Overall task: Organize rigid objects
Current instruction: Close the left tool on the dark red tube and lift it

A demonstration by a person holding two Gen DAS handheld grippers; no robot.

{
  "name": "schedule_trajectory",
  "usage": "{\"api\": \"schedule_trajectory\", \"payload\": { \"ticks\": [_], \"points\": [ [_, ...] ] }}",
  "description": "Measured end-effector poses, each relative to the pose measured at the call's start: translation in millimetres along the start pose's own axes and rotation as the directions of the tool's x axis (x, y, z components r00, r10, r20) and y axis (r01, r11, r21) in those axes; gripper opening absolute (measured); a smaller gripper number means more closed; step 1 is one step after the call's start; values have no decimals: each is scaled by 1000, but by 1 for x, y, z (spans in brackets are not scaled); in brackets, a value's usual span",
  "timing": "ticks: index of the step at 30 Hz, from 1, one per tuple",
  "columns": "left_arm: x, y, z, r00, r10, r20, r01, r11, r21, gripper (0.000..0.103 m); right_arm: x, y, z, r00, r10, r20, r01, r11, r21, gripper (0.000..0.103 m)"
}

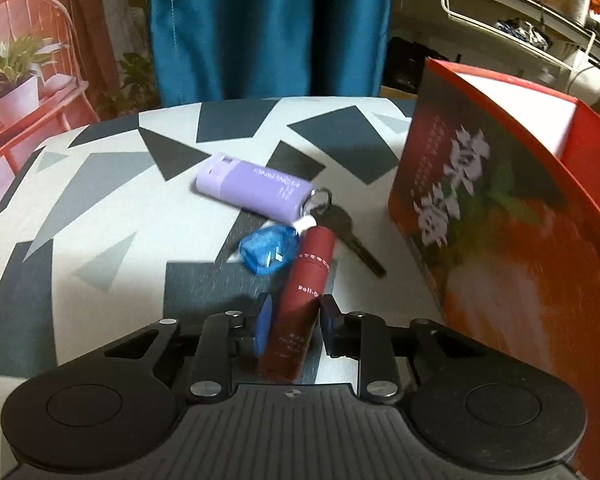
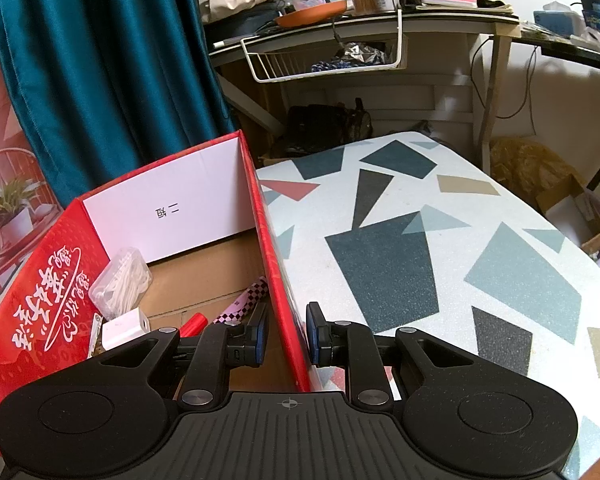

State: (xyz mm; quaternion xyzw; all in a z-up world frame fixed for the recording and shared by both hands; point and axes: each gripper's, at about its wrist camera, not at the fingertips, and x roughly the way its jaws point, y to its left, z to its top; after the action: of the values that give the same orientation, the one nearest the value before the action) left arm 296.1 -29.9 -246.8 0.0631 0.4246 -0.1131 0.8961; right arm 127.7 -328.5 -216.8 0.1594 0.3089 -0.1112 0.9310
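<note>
Left gripper (image 1: 292, 326) clamps the dark red roll-on tube (image 1: 300, 292), its base hidden between the pads; a key (image 1: 350, 236) lies half-hidden at 2 o'clock. Right gripper (image 2: 287, 334) straddles the red box (image 2: 278, 280) wall, gripping or not unclear

the dark red tube (image 1: 300, 300) reads "roll-o", with the rest cut off by the edge. the purple case (image 1: 256, 188) has pale lettering, upside down and too blurred to make out. big white chinese characters run down the red box (image 1: 500, 216), smeared. from the right wrist, the box's white inner flap (image 2: 168, 208) carries two small printed characters, one looking like "二", and white script sprawls across its red outer flap (image 2: 40, 320).
</note>
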Motion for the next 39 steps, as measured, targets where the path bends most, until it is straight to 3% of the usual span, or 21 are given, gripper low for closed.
{"api": "schedule_trajectory", "payload": {
  "ticks": [9, 26, 39],
  "points": [
    [-24, 8, -29, 999, -54, -9, 53, 997, -57, 24, -1, -1, -1, 1000, -1, -1, 1, 1000, 7, 19],
    [-8, 0, -29, 996, 31, 83, -26, 998, -61, 24, 0, -1, 0, 1000, 0, -1, 0, 1000, 7, 19],
    [-14, -3, -44, 990, 33, 137, -29, 999, -29, 24, -2, -2, 0, 1000, 2, 4, -2, 1000, 6, 19]
  ]
}}
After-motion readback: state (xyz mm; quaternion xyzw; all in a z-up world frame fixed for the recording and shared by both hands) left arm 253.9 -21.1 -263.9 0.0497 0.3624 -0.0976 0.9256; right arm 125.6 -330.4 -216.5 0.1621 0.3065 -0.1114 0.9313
